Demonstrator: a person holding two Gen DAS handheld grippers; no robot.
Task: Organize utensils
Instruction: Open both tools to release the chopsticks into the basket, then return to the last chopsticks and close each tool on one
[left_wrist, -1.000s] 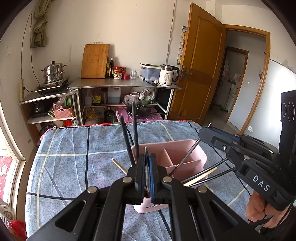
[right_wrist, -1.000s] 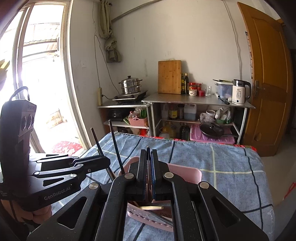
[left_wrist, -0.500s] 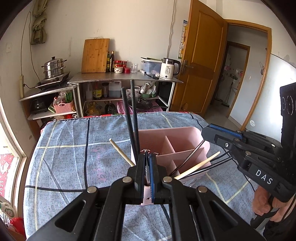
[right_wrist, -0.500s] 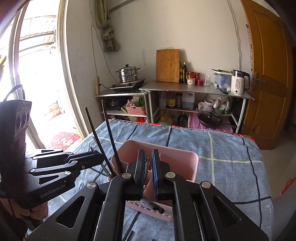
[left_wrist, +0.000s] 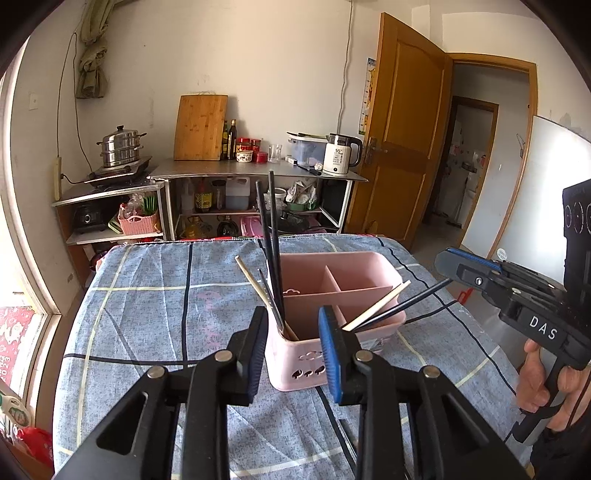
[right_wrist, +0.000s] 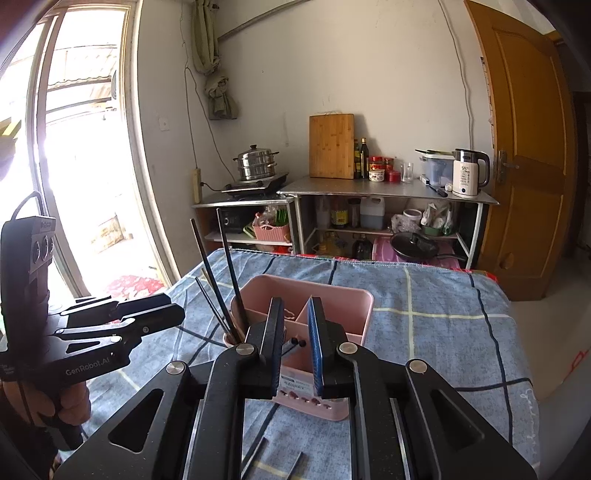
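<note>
Right wrist view, nearest first: a few dark chopsticks (right_wrist: 258, 456) lie flat on the blue cloth (right_wrist: 443, 332) by the table's near edge, under the right gripper (right_wrist: 296, 343). I think there are two or three, but the arms hide part of them. They point away, toward the pink holder (right_wrist: 354, 306), which sits just past the tips near the middle of the table. The right gripper is nearer to them than the left one. Its jaws are opening and nothing is pinched between them.

Left wrist view: the left gripper (left_wrist: 293, 349) is opening too, wider, and the pads press on nothing. Behind it, tall black chopsticks (left_wrist: 271, 236) stand in the holder's near left part, and a pale chopstick (left_wrist: 376, 304) leans over its right rim.

A second ago both grippers were shut tight. Both views also look a little different now, with the holder sitting farther from the tips.
</note>
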